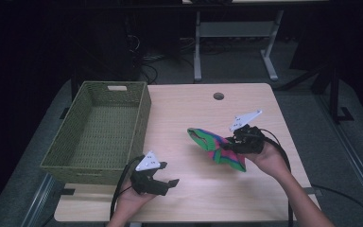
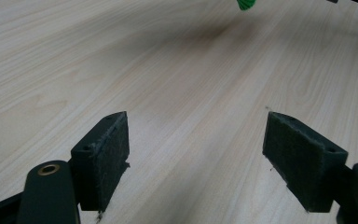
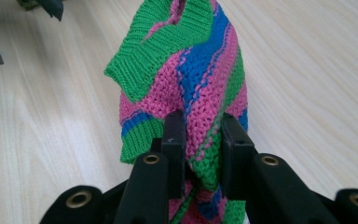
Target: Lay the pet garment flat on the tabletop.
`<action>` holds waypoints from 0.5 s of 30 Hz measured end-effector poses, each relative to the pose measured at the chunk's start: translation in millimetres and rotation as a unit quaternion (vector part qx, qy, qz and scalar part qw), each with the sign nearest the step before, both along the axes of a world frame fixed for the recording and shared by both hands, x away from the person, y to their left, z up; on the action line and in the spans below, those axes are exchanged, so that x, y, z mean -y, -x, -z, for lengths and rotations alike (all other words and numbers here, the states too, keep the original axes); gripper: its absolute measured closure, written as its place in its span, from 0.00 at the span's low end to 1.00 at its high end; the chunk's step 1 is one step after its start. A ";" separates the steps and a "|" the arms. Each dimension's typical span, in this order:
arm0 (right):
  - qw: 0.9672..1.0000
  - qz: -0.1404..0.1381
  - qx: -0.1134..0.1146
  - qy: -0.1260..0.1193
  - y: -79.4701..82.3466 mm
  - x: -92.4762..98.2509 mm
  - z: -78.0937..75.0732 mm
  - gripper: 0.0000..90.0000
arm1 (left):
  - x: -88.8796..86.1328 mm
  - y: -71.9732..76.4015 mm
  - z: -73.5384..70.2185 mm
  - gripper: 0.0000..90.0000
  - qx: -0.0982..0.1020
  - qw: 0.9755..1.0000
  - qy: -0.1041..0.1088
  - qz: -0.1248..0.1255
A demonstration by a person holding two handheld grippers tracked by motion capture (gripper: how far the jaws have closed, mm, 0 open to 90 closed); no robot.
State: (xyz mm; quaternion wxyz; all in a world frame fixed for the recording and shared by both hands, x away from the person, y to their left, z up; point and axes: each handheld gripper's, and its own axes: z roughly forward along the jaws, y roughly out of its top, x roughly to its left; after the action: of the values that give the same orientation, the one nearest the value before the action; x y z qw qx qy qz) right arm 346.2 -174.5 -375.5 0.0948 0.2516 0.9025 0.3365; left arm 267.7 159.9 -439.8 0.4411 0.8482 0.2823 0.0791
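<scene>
At the centre of the high view, a light wooden table [image 1: 189, 113] is seen, with a green woven basket [image 1: 99, 135] set along its left side. At lower left of the frame, the left gripper [image 1: 169, 183] is held in a hand just in front of the basket, jaws spread wide, nothing between them. Right of centre, a striped knitted sock [image 1: 215, 147] in green, pink and blue is clamped by the right gripper [image 1: 230, 142]; its green cuff is pointed toward the basket and it is carried over the tabletop.

In the left gripper view, the two black pads [image 2: 105, 158] are seen far apart at the bottom, with bare table wood between them. A scrap of the green sock [image 2: 247, 4] is caught at the top edge.

In the right gripper view, the sock [image 3: 196, 65] is pinched mid-frame between the nearly closed jaws, pads pressed on the knit. The cuff is seen at the top of the frame, above the table [image 3: 307, 70].
</scene>
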 end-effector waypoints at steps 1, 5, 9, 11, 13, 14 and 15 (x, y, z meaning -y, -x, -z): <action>1.000 -0.002 -0.002 0.000 1.3 -0.8 2.1 0.83 | 0.1 0.1 0.1 0.25 0.000 1.000 0.001 0.000; 1.000 -0.009 -0.018 -0.001 7.4 -7.1 13.0 0.83 | -0.5 -0.1 0.3 0.25 0.002 1.000 0.000 0.001; 0.999 -0.010 -0.036 -0.001 9.4 -9.6 20.8 0.82 | -0.7 0.2 0.0 0.25 0.002 1.000 0.000 0.002; 0.999 -0.016 -0.045 0.003 11.4 -11.5 26.1 0.82 | -0.6 0.6 0.1 0.25 -0.001 1.000 0.002 0.000; 0.998 -0.020 -0.057 0.009 13.8 -14.5 34.9 0.82 | -0.4 0.7 0.1 0.25 -0.001 1.000 0.002 0.000; 0.998 -0.020 -0.057 0.009 13.8 -14.5 34.9 0.82 | -0.4 0.7 0.1 0.25 -0.001 1.000 0.002 0.000; 0.998 -0.023 -0.058 0.008 14.2 -14.9 37.5 0.81 | -0.3 0.8 0.1 0.25 -0.001 1.000 0.002 0.000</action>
State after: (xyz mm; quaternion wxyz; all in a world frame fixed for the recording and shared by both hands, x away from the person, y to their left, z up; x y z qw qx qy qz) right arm 332.0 -159.6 -413.0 0.0364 0.2493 0.9145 0.3165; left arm 266.9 160.2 -440.0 0.4429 0.8472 0.2827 0.0780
